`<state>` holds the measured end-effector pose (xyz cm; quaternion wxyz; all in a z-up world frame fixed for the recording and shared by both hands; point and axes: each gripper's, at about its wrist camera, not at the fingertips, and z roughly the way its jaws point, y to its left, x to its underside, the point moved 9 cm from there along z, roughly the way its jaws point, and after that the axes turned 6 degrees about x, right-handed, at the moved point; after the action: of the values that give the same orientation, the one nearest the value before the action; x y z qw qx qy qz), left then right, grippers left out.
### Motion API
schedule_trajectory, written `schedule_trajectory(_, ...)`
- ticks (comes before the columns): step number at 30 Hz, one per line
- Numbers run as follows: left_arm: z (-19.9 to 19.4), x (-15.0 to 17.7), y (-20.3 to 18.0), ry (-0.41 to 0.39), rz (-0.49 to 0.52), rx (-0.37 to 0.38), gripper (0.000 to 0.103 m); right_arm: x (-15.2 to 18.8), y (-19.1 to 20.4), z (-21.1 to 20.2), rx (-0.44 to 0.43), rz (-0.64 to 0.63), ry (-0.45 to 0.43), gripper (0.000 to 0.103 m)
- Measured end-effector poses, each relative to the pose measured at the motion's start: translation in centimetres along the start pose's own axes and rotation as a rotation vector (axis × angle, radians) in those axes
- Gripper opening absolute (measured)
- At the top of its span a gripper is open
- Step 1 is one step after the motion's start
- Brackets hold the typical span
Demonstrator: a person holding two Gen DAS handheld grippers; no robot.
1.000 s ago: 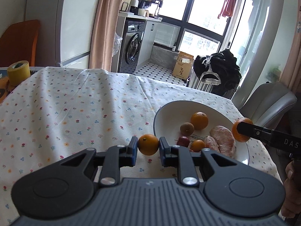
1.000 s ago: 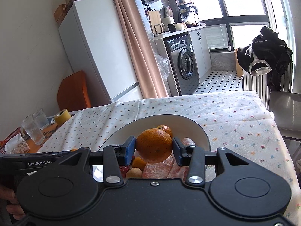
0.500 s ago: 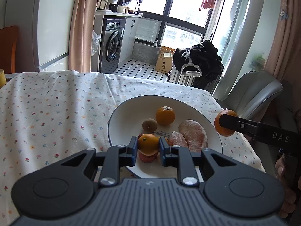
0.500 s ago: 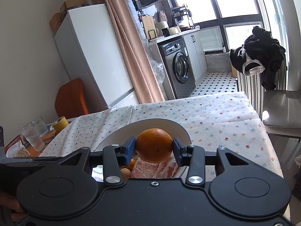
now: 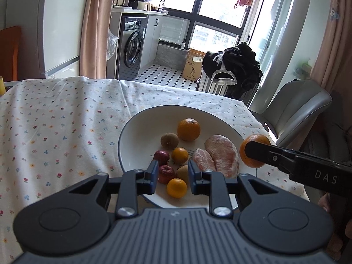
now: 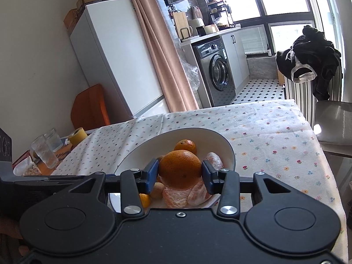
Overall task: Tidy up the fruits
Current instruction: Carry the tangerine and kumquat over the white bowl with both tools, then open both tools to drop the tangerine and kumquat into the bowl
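Orange (image 6: 180,169) clamped between right fingers (image 6: 151,176).

Black grippers (image 5: 172,179), blue-padded jaws, silver screws, "DAS" lettering.

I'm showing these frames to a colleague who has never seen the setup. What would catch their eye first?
Probably the large orange clamped in the right gripper, hovering over the near edge of the white bowl. Next, the bowl's pile of fruit on the flowered tablecloth, with the left gripper open above a small orange lying at the bowl's near side.
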<state>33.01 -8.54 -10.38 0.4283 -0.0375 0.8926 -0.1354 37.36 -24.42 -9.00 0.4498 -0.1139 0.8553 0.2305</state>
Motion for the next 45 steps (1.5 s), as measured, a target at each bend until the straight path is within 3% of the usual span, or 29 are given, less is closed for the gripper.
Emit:
schedule_trajectory(9,-1.3,-0.6,2.3,-0.023,-0.047,-0.028,0.027,-0.5,1.0,0.9,0.000,-0.033,0.013,0.041)
schedule_trajectory(21,-2.1,-0.6,5.4,-0.047,-0.092,-0.075,0.048,-1.1,2.3,3.2,0.017,-0.073,0.043,0.041)
schedule_trajectory(30,-2.7,-0.7,8.3,-0.055,-0.132,-0.114,0.057,-1.3,3.3,6.1,0.031,-0.102,0.084,0.041)
schedule_trajectory(37,-3.0,-0.3,10.1,-0.051,-0.159,-0.132,0.058,-0.7,2.9,8.7,0.066,-0.108,0.125,0.041)
schedule_trajectory(45,-2.8,0.0,10.4,-0.046,-0.171,-0.123,0.058,-0.4,3.4,9.0,0.065,-0.123,0.143,0.044)
